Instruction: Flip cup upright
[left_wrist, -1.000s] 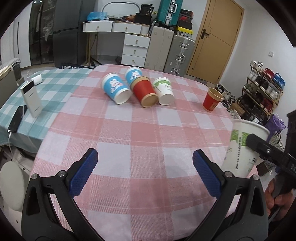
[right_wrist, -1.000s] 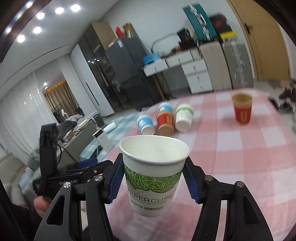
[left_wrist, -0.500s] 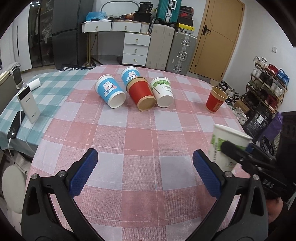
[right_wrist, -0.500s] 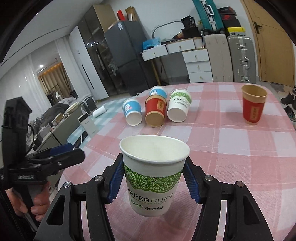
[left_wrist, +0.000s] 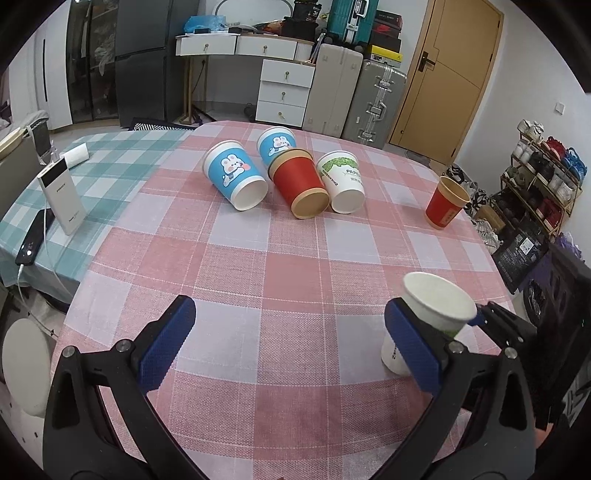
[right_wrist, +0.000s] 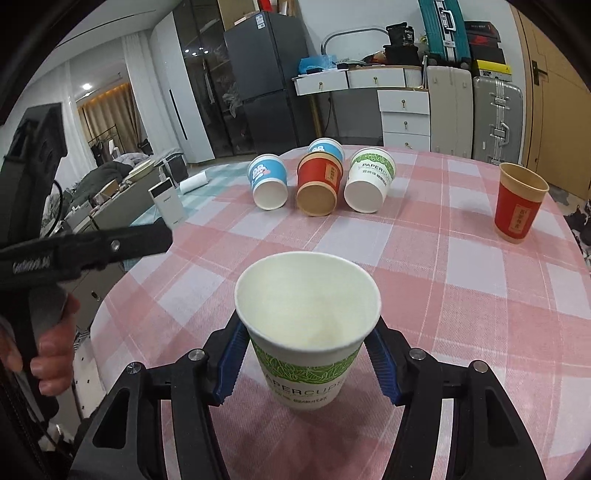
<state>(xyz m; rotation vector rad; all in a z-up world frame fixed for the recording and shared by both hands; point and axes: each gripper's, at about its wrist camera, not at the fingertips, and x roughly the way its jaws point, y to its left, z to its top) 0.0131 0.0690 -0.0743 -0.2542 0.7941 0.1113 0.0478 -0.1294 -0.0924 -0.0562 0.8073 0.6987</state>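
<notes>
My right gripper (right_wrist: 306, 363) is shut on a white paper cup with green leaf print (right_wrist: 308, 332), held upright with its base at or just above the pink checked tablecloth (right_wrist: 461, 295). The same cup shows in the left wrist view (left_wrist: 436, 310), behind my left gripper's right finger. My left gripper (left_wrist: 291, 339) is open and empty over the table's near edge. Several cups lie on their sides at the far end: two blue rabbit cups (left_wrist: 236, 177), a red one (left_wrist: 301, 188) and a white green-leaf one (left_wrist: 341, 182). A red cup (left_wrist: 445, 203) stands upright at the far right.
A teal checked table (left_wrist: 92, 177) adjoins on the left, with a white power bank (left_wrist: 62, 199) and a phone (left_wrist: 35, 238). Drawers, suitcases and a door stand behind the table. A shoe rack (left_wrist: 543, 173) stands at right.
My right gripper has lowered the white green-leaf cup from the air down to the tablecloth near the front right. My left gripper has stayed open and nearly still.
</notes>
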